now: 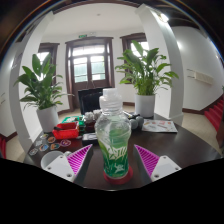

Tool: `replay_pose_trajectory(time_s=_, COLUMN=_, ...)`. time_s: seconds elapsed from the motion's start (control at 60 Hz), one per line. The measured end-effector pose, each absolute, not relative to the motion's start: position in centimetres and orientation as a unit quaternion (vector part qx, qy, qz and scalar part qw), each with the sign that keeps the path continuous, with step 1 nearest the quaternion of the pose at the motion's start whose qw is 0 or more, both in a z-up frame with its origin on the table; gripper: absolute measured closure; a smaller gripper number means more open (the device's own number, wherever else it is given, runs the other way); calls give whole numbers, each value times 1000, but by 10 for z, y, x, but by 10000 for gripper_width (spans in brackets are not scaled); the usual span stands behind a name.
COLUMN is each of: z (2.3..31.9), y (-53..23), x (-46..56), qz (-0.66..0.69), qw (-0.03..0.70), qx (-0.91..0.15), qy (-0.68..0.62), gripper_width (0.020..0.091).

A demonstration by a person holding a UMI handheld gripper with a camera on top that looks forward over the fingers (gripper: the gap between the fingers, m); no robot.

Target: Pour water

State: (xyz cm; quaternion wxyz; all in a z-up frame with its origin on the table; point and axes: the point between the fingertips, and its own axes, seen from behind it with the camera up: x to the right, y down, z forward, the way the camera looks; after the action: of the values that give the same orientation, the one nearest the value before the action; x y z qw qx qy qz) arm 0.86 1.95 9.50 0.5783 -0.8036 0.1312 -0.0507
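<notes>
Standing straight up between my tool's (pixel 113 165) two fingers is the water bottle (pixel 113 138), white cap on top. It rests on the dark bench (pixel 170 150), right in the middle, just ahead of me. My tool is spread wide, with a gap on each side of the bottle. I think I only need to squeeze in from left and right. I see no cup.

The bottle's (pixel 113 140) base is hidden between the fingers (pixel 77 160).
</notes>
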Motion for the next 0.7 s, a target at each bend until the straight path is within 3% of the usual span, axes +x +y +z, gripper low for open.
replay_pose_trajectory(time_s=0.317, z=154, y=-81, x=-31, qz=-34, qw=572, qx=-817, qy=62, gripper_width=280)
replay_pose_trajectory(time_s=0.7, z=194, y=-155, x=-55, qz=-17, qw=569, qx=-822, qy=27, gripper_width=271)
